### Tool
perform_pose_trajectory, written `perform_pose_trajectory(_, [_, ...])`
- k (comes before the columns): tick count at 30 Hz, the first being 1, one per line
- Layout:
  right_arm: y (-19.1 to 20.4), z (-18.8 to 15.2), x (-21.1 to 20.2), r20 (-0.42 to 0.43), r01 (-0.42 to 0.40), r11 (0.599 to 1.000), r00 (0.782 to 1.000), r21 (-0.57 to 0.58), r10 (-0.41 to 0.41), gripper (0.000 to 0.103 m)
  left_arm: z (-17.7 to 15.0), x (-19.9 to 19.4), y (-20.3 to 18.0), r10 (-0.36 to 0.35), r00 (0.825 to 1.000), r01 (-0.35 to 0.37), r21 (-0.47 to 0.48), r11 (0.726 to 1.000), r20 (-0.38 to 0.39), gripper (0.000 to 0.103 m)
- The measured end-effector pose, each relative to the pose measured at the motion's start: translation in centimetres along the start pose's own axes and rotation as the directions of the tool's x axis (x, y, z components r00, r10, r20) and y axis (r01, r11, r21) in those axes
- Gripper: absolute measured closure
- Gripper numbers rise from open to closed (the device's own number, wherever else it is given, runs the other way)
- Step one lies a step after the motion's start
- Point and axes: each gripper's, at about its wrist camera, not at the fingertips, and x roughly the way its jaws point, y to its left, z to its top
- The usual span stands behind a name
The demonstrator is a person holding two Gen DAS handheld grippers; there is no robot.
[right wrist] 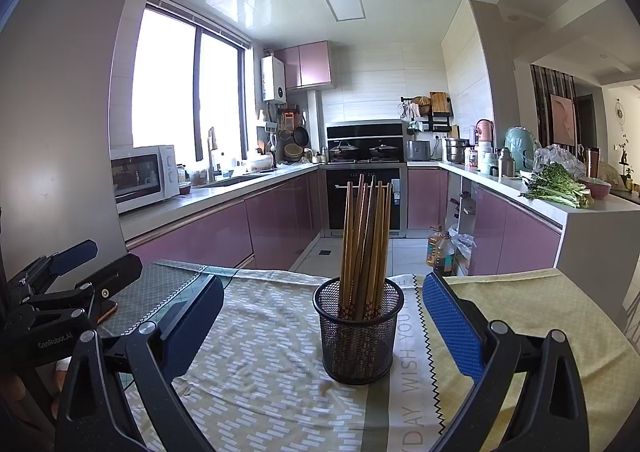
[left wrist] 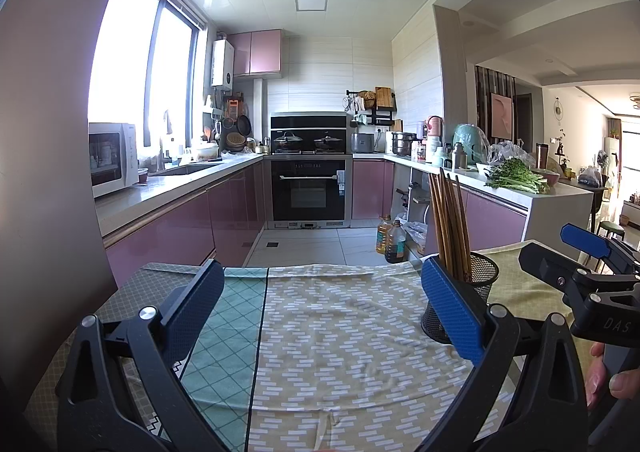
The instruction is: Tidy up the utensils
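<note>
Black mesh cup (right wrist: 358, 336) stands upright on the cloth-covered counter (right wrist: 256, 368), centered between the right claw's fingers but farther out, not touched. A bundle of wooden chopsticks (right wrist: 365, 244) stands in it, leaning slightly and fanned at the top. Right claw (right wrist: 323, 326) is spread wide, nothing in it. Left claw (left wrist: 322, 310) is also spread wide and empty, hovering over bare patterned cloth (left wrist: 340, 340); in its view the cup (left wrist: 478, 284) sits to the right, partly hidden behind its right blue finger pad (left wrist: 452, 312). The two claws sit side by side near the counter's near edge. A person's fingers (left wrist: 616, 380) show at the far right, probably gripping the right handle. Kitchen cabinets and oven (right wrist: 362, 199) lie far behind.
</note>
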Motion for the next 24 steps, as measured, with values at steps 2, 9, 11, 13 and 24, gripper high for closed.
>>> perform_pose_trajectory(2, [-0.04, 0.01, -0.01, 0.001, -0.001, 1.000, 1.000, 0.002, 0.001, 0.007, -0.02, -0.01, 0.01, -0.001, 1.000, 0.001, -0.001, 1.000, -0.001, 0.006])
perform_pose_trajectory(9, [0.14, -0.07, 0.01, 0.005, 0.005, 1.000, 1.000, 0.000, -0.005, 0.007, 0.00, 0.00, 0.01, -0.002, 1.000, 0.002, 0.000, 1.000, -0.001, 0.006])
perform_pose_trajectory(11, [0.21, -0.06, 0.04, 0.005, 0.006, 1.000, 1.000, -0.002, -0.006, 0.007, -0.04, 0.01, 0.03, -0.001, 1.000, 0.001, 0.000, 1.000, -0.001, 0.006])
perform_pose_trajectory(13, [0.27, -0.07, 0.04, 0.006, 0.006, 1.000, 1.000, -0.001, -0.006, 0.007, -0.06, 0.01, 0.05, -0.001, 1.000, 0.001, 0.000, 1.000, -0.002, 0.006])
perform_pose_trajectory(24, [0.38, -0.06, -0.13, 0.015, 0.012, 1.000, 1.000, -0.002, -0.012, 0.007, -0.25, -0.01, 0.04, 0.000, 1.000, 0.000, -0.001, 1.000, -0.005, 0.006])
